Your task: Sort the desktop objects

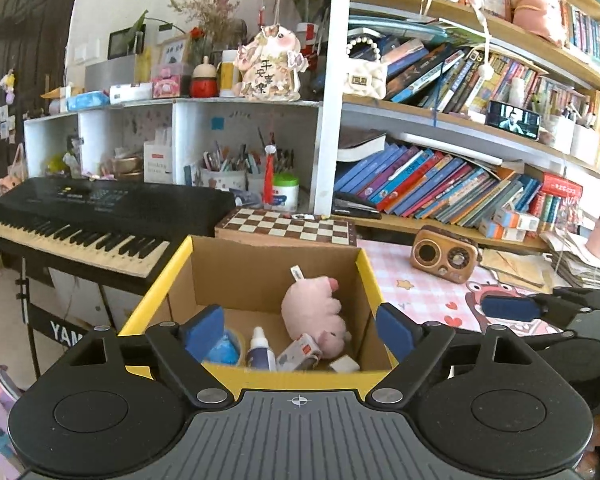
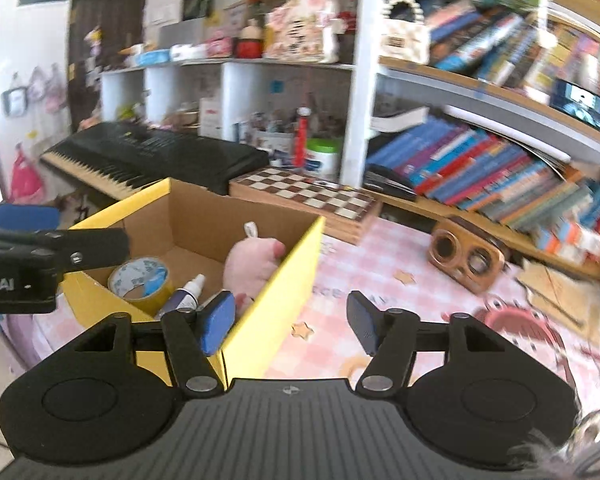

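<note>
A yellow cardboard box (image 1: pixel 365 266) stands open on the pink checked table cover (image 1: pixel 424 294). Inside lie a pink plush pig (image 1: pixel 312 312), a tape roll (image 1: pixel 231 346), a small spray bottle (image 1: pixel 260 350), a small printed packet (image 1: pixel 300 356) and a white block (image 1: pixel 344 364). My left gripper (image 1: pixel 300 334) hovers open over the box's near side, nothing between its pads. My right gripper (image 2: pixel 290 322) is open too; the box's yellow right wall (image 2: pixel 276 300) runs up between its fingers without the pads pressing it. The pig (image 2: pixel 248 264), tape (image 2: pixel 140 276) and bottle (image 2: pixel 188 292) show there as well.
A wooden retro radio (image 1: pixel 444 254) sits on the table right of the box. A chessboard (image 1: pixel 288 224) lies behind the box, a black keyboard (image 1: pixel 80 216) to its left. Crowded bookshelves (image 1: pixel 440 188) fill the back, papers (image 1: pixel 572 256) pile at the right.
</note>
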`<state>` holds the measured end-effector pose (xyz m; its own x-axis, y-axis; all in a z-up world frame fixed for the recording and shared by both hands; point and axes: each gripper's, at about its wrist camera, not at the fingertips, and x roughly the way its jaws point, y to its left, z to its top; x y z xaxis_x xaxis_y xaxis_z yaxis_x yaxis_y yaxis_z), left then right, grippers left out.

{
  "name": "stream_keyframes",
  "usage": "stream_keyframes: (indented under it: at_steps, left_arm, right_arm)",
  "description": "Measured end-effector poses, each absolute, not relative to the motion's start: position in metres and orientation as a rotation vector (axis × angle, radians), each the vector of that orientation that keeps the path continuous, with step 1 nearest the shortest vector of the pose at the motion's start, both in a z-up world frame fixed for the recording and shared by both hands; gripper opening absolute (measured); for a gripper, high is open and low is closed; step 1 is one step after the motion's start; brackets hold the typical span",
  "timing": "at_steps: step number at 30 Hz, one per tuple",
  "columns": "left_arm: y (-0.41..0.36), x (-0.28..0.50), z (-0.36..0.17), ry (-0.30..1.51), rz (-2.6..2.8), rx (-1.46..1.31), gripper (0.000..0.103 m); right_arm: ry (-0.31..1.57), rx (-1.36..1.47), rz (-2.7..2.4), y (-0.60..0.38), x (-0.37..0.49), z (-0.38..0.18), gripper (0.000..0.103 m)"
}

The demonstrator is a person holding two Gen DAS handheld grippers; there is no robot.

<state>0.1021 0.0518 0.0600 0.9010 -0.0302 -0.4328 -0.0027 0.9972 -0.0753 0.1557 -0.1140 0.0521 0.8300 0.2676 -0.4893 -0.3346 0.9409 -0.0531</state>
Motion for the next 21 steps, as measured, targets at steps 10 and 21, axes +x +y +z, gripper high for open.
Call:
stream_keyframes:
  at_steps: [10, 21]
  left_arm:
    - [0.047, 0.056, 0.045, 0.480, -0.019, -0.040, 0.092]
    - [0.039, 0.011, 0.029, 0.503, -0.002, 0.043, 0.098]
  right_arm:
    - [0.519, -0.082, 0.198, -0.132, 0.091, 0.042, 0.063]
    - [0.565, -0.050, 0.128, -0.139, 0.030, 0.022, 0.065]
